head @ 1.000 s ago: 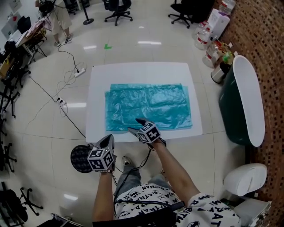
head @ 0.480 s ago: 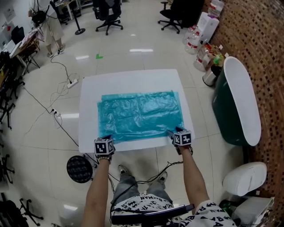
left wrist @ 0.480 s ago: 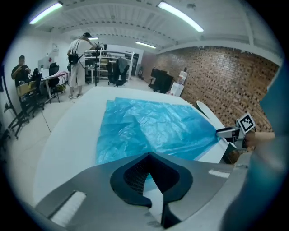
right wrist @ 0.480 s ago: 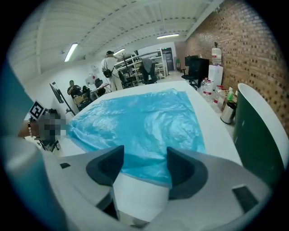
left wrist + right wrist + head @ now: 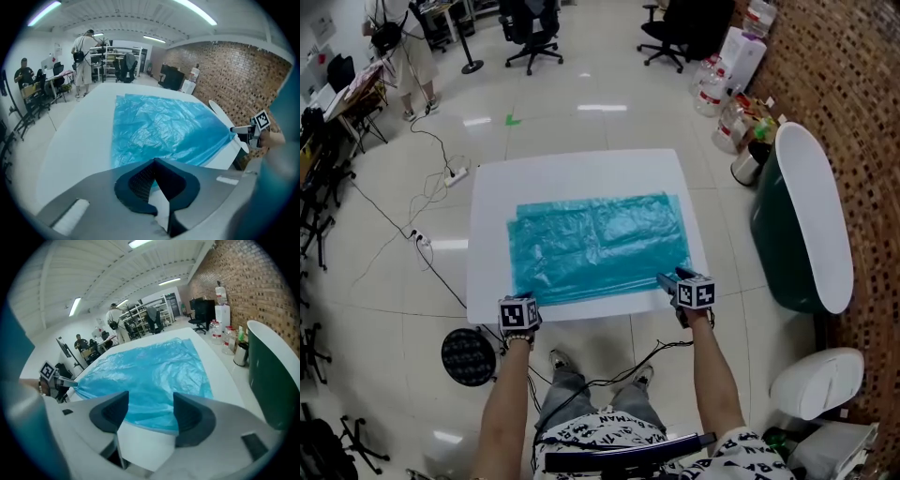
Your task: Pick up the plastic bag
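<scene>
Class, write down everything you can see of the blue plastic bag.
The plastic bag is a thin, glossy turquoise film, rectangular and wrinkled, spread flat on a white surface. The left gripper is shut on its near left corner, which is drawn to a point. The right gripper stands open at the near right corner, with the bag's edge showing between its jaws.

We're looking down on a shared office-lab here: glossy tiled floor (image 5: 609,89), rolling office chairs (image 5: 530,33), a person seated at a desk (image 5: 23,77), storage shelving (image 5: 110,56), power cables (image 5: 394,197) snaking across, a brick wall (image 5: 848,84) on the right.
</scene>
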`<state>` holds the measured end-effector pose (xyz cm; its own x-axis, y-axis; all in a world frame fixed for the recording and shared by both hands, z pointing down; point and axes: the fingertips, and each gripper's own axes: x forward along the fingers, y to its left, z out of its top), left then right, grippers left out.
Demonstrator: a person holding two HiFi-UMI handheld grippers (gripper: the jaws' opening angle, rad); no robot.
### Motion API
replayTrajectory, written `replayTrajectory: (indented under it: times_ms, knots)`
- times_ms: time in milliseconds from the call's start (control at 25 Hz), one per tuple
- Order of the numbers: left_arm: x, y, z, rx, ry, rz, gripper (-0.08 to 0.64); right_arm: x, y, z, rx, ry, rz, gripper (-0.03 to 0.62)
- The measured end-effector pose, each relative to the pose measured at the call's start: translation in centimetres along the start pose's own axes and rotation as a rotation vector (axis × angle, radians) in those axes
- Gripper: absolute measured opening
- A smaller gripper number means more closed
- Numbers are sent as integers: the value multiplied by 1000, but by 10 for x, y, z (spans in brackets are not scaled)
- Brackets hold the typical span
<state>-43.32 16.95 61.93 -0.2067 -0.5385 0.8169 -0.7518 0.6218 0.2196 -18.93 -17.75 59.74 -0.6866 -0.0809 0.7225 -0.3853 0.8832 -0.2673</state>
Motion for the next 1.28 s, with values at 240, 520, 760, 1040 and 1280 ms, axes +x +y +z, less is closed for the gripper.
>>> replayTrajectory:
  times_ms: [240,520,760,1040,1280]
  knots:
    - [-78,-30,51,-48,-308,-22,0,-56,78,53,-83,-222,95,298]
    - [-156,-100,72,-15,-533,-83,0,-114,135,92,-141,-356,135,3]
    - [-203,-132,94,-14,-639,-141,0,-144,179,106,-240,-394,112,0]
    - [-218,-177,116,67,-667,-210,0,-160,198,117,-247,-452,75,0]
    - [-208,-194,117,99,-649,-235,0,-167,198,120,-236,-449,70,0]
